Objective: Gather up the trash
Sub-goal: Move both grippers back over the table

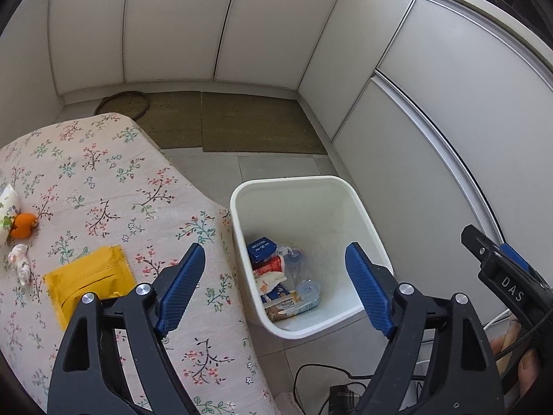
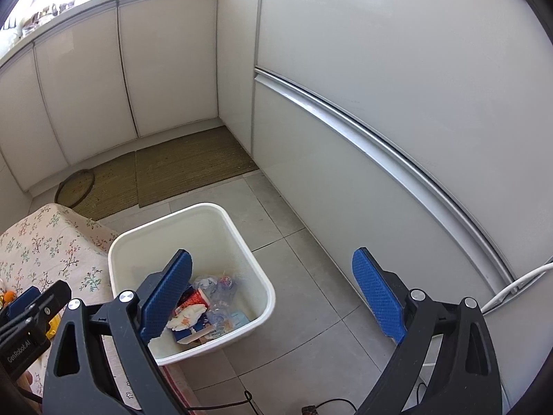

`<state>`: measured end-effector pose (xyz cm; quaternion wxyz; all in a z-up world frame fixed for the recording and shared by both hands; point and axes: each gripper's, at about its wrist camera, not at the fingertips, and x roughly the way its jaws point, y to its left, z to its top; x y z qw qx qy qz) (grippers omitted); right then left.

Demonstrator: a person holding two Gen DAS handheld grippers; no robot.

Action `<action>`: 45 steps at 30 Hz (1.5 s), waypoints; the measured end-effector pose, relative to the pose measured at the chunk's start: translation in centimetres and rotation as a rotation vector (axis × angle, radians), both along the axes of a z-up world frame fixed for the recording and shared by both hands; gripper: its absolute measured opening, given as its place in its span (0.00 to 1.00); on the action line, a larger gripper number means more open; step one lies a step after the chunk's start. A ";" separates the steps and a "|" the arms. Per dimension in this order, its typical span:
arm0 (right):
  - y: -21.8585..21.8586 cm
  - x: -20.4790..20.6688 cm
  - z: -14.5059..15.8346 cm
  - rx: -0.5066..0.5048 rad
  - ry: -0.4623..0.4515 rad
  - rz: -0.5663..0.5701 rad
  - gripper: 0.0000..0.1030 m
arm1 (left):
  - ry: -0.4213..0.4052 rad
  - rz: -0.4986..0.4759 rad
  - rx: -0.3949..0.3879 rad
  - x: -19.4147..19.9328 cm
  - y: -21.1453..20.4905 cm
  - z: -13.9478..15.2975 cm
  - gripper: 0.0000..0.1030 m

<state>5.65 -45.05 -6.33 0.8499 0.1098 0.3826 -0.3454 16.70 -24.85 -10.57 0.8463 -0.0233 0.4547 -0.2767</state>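
A white bin point(image 1: 366, 221) stands on the floor beside the table point(image 1: 103, 180) with the floral cloth; it holds several wrappers and a plastic bottle point(image 1: 276, 276). It also shows in the right wrist view point(image 2: 255, 266). On the table lie a yellow packet point(image 1: 90, 276), an orange peel point(image 1: 23, 224), a crumpled tissue point(image 1: 20, 263) and a white packet point(image 1: 7, 207) at the left edge. My left gripper point(image 1: 276, 283) is open and empty above the bin's near side. My right gripper point(image 2: 273, 297) is open and empty over the bin and floor; its finger shows in the left wrist view point(image 1: 497, 259).
White cabinet fronts point(image 1: 432, 121) run along the back and the right side. Two brown mats point(image 1: 255, 121) lie on the tiled floor beyond the bin. Black cables point(image 1: 321, 377) and a white cord point(image 2: 511, 287) lie on the floor near me.
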 end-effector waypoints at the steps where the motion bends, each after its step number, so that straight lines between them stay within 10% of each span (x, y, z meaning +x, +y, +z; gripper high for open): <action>1: 0.3 0.2 0.0 -0.002 0.002 0.007 0.89 | 0.004 0.010 -0.001 0.1 0.6 -0.2 0.77; 45: 25.3 14.2 -6.0 0.044 0.166 0.506 0.88 | 0.173 0.537 0.029 3.2 30.8 -7.0 0.78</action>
